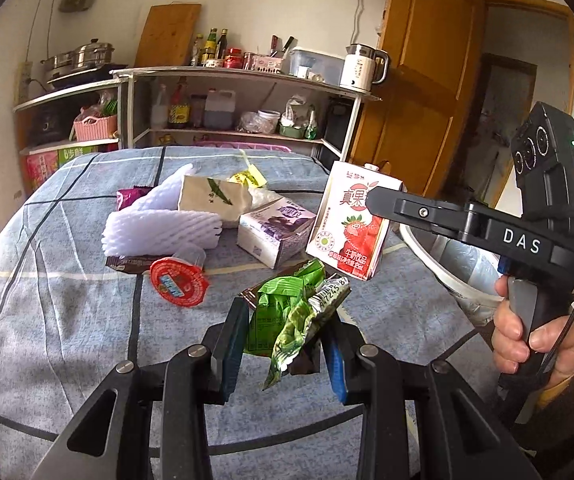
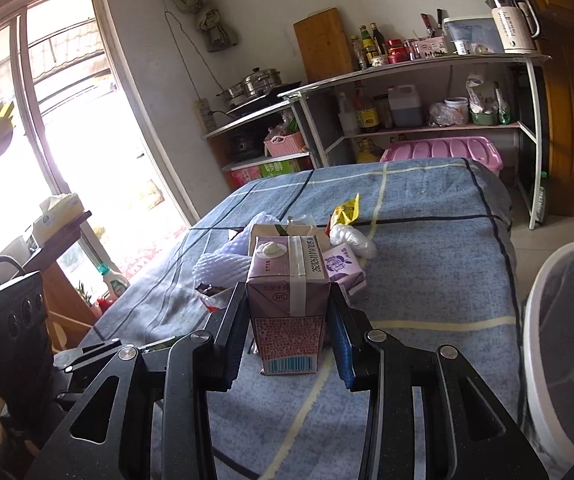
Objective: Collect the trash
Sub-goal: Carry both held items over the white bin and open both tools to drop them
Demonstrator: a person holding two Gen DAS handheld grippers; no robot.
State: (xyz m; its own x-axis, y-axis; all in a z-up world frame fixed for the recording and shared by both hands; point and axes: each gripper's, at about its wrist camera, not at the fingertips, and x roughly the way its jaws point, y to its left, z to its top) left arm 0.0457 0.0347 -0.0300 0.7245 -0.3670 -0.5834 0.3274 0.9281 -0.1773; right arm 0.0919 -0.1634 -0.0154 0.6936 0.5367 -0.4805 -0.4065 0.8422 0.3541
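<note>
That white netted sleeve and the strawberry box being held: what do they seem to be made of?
White netted sleeve: probably soft foam mesh, matte, puffy open lattice. Strawberry box: likely coated paperboard, slightly glossy print, sharp folded edges, held in the right gripper.

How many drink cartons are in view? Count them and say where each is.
2. The strawberry carton is held in the right gripper. The purple carton lies on the blue blanket beside the white foam net. Others may be hidden.
</note>
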